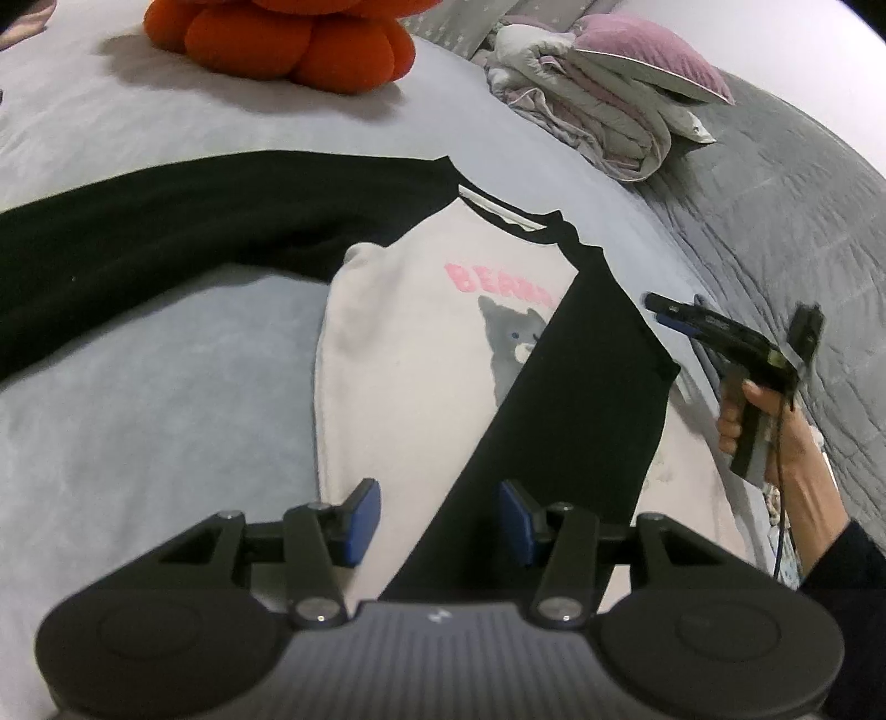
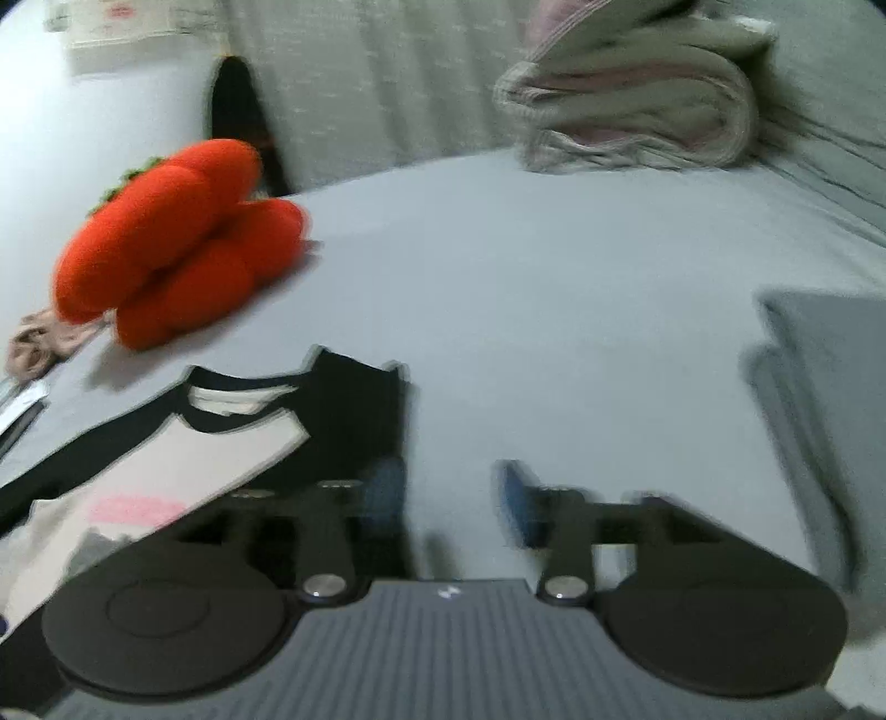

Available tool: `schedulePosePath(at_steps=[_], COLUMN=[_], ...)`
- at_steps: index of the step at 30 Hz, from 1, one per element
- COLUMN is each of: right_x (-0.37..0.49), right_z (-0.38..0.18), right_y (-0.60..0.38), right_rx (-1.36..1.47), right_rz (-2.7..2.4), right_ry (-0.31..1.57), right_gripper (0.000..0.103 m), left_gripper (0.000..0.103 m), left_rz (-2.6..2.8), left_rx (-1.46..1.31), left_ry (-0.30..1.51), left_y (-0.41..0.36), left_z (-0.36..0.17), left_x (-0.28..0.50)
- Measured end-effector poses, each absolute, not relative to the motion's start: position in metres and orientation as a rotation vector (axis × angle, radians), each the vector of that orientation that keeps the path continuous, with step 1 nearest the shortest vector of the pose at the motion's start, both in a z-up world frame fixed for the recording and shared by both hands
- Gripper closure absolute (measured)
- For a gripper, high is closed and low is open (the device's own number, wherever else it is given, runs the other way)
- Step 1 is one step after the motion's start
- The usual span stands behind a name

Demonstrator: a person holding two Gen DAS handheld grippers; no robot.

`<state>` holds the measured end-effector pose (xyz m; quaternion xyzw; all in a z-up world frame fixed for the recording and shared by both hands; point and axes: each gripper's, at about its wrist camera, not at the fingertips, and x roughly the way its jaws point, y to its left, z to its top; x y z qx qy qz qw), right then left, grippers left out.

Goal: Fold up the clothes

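Observation:
A pale sweatshirt (image 1: pixel 410 376) with black sleeves, pink letters and a grey cat print lies flat on the bed. One black sleeve (image 1: pixel 138 243) stretches out to the left. The other sleeve (image 1: pixel 559 399) is folded diagonally across the body. My left gripper (image 1: pixel 440 518) hovers open over the lower body and the folded sleeve, nothing pinched between its blue pads. My right gripper (image 1: pixel 662 313), held by a hand, sits just right of the sweatshirt's shoulder. In the blurred right wrist view the right gripper (image 2: pixel 451 493) is open over bare sheet, beside the sweatshirt (image 2: pixel 166 459).
An orange plush (image 1: pixel 277 39) (image 2: pixel 177 238) lies at the back left. A folded quilt pile (image 1: pixel 598 99) (image 2: pixel 637 111) sits at the back right beside a grey quilted blanket (image 1: pixel 775 221). A beige scrunchie (image 2: pixel 39 338) lies far left. The light blue sheet (image 2: pixel 554 332) spreads between them.

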<state>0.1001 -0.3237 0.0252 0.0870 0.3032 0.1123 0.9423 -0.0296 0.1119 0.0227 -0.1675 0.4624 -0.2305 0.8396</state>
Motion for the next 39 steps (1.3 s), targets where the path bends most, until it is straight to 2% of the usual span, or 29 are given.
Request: schedulePosePath(at_steps=[3,4,5,6,10,13,16,18,21,23,25,26,28,29,34,35,37,39], right_x=[0.120,0.125,0.127,0.128,0.120,0.121,0.128,0.129,0.128,0.127,0.127,0.125,0.118,0.113,0.088,0.085,0.080,0.079], right_z=[0.014,0.010,0.007,0.008,0.018,0.023,0.008,0.001,0.003,0.002,0.000,0.005,0.018,0.025,0.037,0.031,0.018,0.017], right_y=[-0.300,-0.295,-0.294,-0.297,-0.305,-0.314,-0.319,-0.327,-0.331,-0.330,-0.324,-0.321,-0.317,-0.316,-0.313,-0.312,-0.312,-0.316], right_rx=[0.092,0.058,0.064,0.094,0.145,0.210,0.217,0.282,0.312,0.310,0.265,0.241,0.197,0.173,0.086,0.061,0.036,0.084], right_rz=[0.275,0.270,0.280,0.282,0.269,0.274,0.265,0.271,0.279,0.282,0.274,0.262,0.242,0.238,0.290,0.287,0.276,0.256], right_ry=[0.667,0.679,0.677,0.673,0.632,0.610,0.655,0.655,0.646,0.654,0.668,0.669,0.663,0.651,0.695,0.718,0.761,0.738], right_gripper=[0.045,0.071,0.093,0.096,0.097,0.097,0.098,0.098,0.098,0.098,0.097,0.092,0.045,0.039,0.037,0.039,0.097,0.098], left_gripper=[0.054,0.054,0.054,0.055,0.057,0.064,0.071,0.082,0.093,0.093,0.093,0.092,0.091,0.090,0.089,0.089,0.091,0.100], left_rz=[-0.487,-0.487,-0.488,-0.490,-0.493,-0.490,-0.480,-0.471,-0.456,-0.452,-0.453,-0.454,-0.455,-0.455,-0.452,-0.451,-0.439,-0.422], left_rx=[-0.356,-0.359,-0.363,-0.366,-0.371,-0.371,-0.372,-0.371,-0.359,-0.358,-0.360,-0.363,-0.364,-0.363,-0.346,-0.338,-0.324,-0.306], left_ry=[0.980,0.982,0.983,0.985,0.998,1.006,1.012,1.016,1.020,1.021,1.022,1.021,1.018,1.015,1.005,1.003,1.004,1.006], left_y=[0.113,0.113,0.114,0.115,0.117,0.120,0.124,0.128,0.131,0.131,0.131,0.131,0.131,0.131,0.130,0.129,0.128,0.128], left_z=[0.021,0.020,0.019,0.018,0.018,0.016,0.014,0.011,0.009,0.009,0.011,0.012,0.013,0.014,0.014,0.014,0.013,0.012], left_x=[-0.028,-0.027,-0.027,-0.027,-0.025,-0.023,-0.022,-0.022,-0.021,-0.021,-0.020,-0.020,-0.022,-0.022,-0.026,-0.027,-0.027,-0.028])
